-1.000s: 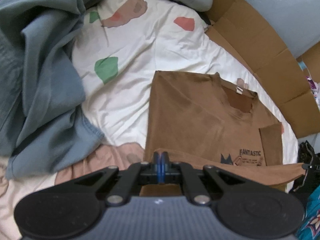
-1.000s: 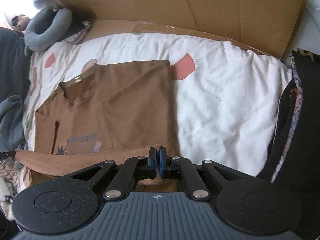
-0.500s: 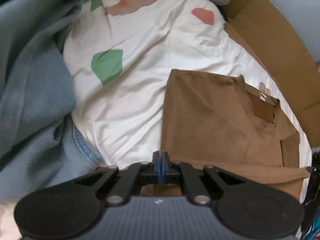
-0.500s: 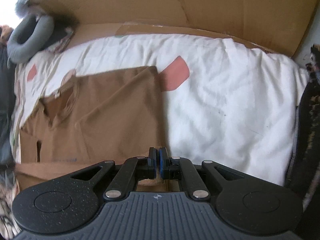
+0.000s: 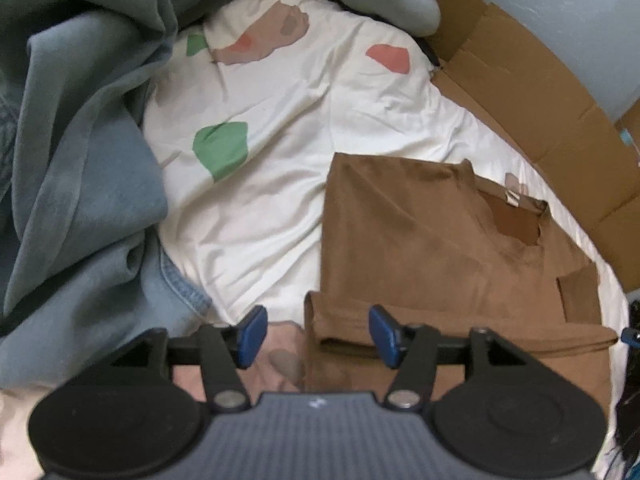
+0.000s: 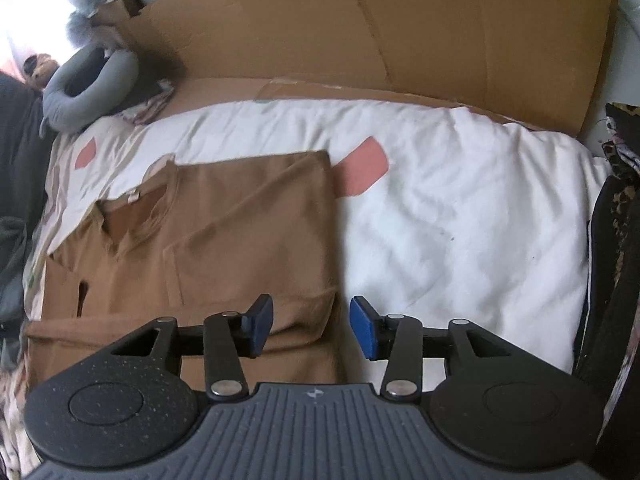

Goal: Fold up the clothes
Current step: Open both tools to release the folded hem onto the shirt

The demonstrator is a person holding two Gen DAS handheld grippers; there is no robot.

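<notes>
A brown T-shirt (image 5: pixel 432 248) (image 6: pixel 224 232) lies flat on the white bedsheet (image 5: pixel 272 184), sleeves folded in and collar at the far end. Its bottom hem is folded up over the body, forming a doubled edge near me. My left gripper (image 5: pixel 318 334) is open, its blue pads either side of the hem's left corner (image 5: pixel 320 312). At the hem's right corner (image 6: pixel 320 312) my right gripper (image 6: pixel 310 328) also stands open. Neither holds cloth.
A heap of grey-blue garments and denim (image 5: pixel 80 184) crowds the left. Flattened cardboard (image 6: pixel 400 32) lines the far side of the bed. A grey neck pillow (image 6: pixel 88 92) sits at the far corner. Dark patterned fabric (image 6: pixel 616 240) hangs at the right edge.
Both grippers were shut on the shirt's hem and carried it forward over the body. Now both have opened and the hem lies released on the shirt.
</notes>
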